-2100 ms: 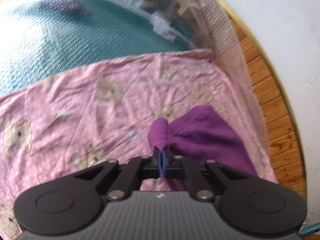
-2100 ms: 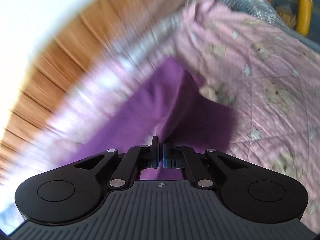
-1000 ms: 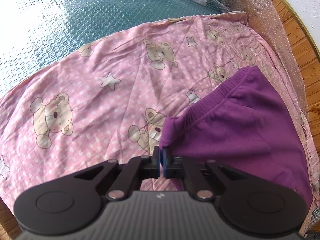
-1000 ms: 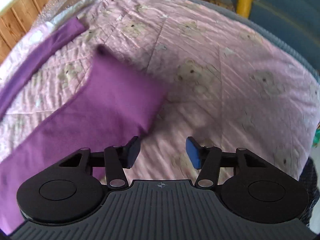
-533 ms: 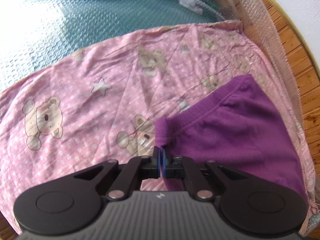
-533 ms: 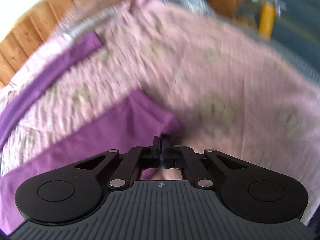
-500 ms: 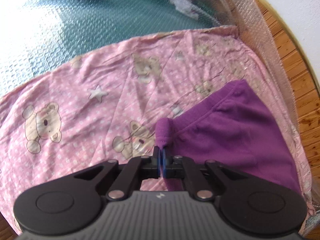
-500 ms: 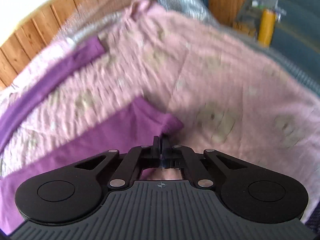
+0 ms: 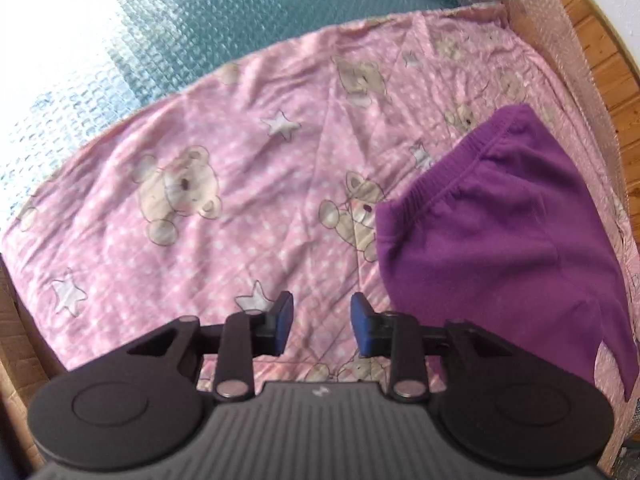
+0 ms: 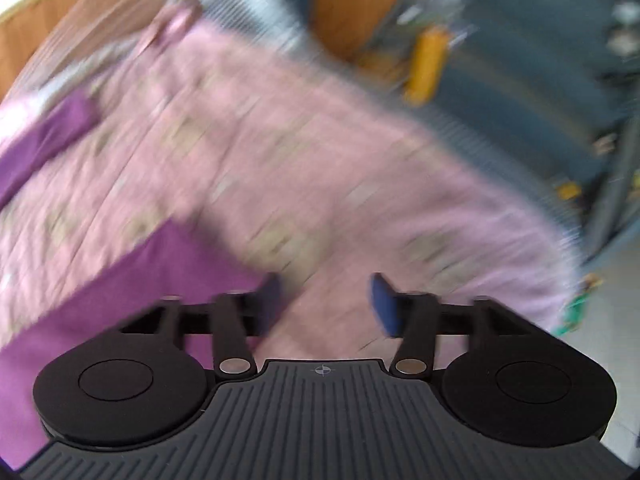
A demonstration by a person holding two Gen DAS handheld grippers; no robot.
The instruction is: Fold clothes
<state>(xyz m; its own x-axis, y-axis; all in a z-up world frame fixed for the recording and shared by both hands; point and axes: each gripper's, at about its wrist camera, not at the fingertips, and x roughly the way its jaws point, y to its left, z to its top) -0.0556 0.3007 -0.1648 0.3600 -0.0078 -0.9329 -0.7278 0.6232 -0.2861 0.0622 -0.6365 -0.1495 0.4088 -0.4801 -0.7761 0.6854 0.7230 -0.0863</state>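
Observation:
Purple trousers (image 9: 496, 232) lie flat on a pink bear-print sheet (image 9: 240, 184), elastic waistband toward the upper left in the left wrist view. My left gripper (image 9: 322, 322) hovers just left of the waistband corner, its jaws opening, nothing between the blue pads. The right wrist view is blurred: the purple trousers (image 10: 132, 276) spread at lower left, with a second purple strip (image 10: 44, 140) farther up. My right gripper (image 10: 326, 300) is over the pink sheet (image 10: 320, 168) beside the cloth's edge, its jaws opening and empty.
Teal bubble wrap (image 9: 160, 32) covers the surface beyond the sheet. A wooden board wrapped in bubble wrap (image 9: 576, 40) runs along the right. In the right wrist view a yellow bottle (image 10: 426, 64) and grey furniture (image 10: 540, 80) stand past the sheet's far edge.
Both grippers let go of the purple trousers and their jaws parted. The waistband corner dropped flat onto the sheet, and both grippers drew back and up a little.

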